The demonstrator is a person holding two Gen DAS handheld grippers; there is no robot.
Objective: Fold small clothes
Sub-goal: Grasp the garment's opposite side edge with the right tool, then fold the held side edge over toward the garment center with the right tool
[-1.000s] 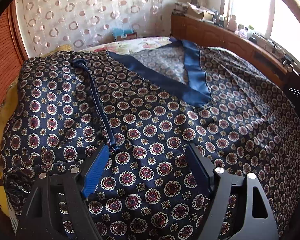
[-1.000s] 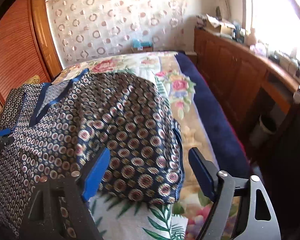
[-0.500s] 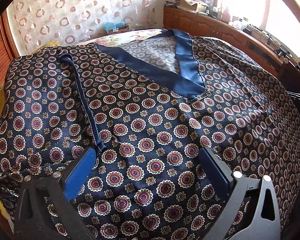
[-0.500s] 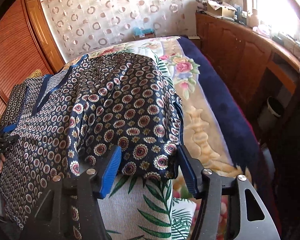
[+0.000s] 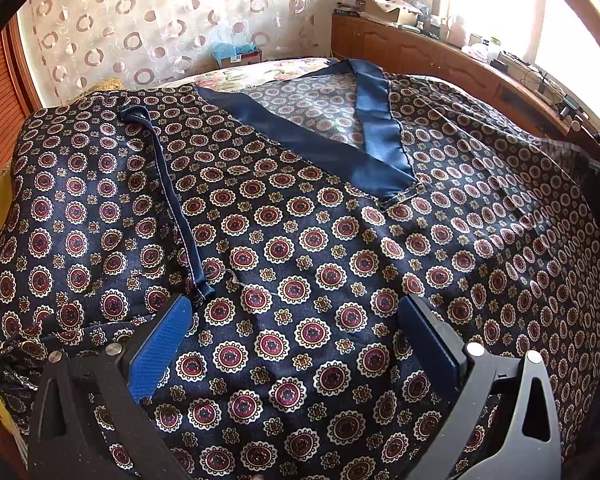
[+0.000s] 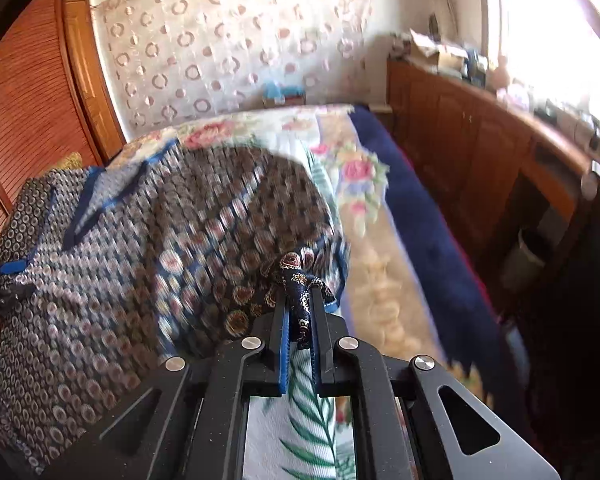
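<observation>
A dark navy patterned shirt (image 5: 320,240) with red and cream medallions and a plain blue V-neck band (image 5: 328,148) lies spread on the bed. My left gripper (image 5: 296,320) is open, its fingers resting apart on the shirt's lower front, beside the folded-in left sleeve hem (image 5: 180,220). In the right wrist view the shirt (image 6: 160,248) is blurred. My right gripper (image 6: 300,304) is shut on the shirt's right sleeve edge (image 6: 298,276), bunched between the pads and lifted off the bedspread.
A floral bedspread (image 6: 360,168) with a dark blue border (image 6: 420,220) covers the bed. A wooden cabinet (image 6: 480,152) with clutter runs along the right under the window. A louvred wooden door (image 6: 28,120) stands at left. A circle-patterned curtain (image 5: 160,28) hangs behind.
My right gripper closed on the shirt's right sleeve edge and is moving with it, blurring the view. My left gripper stayed open on the shirt front and shifted slightly.
</observation>
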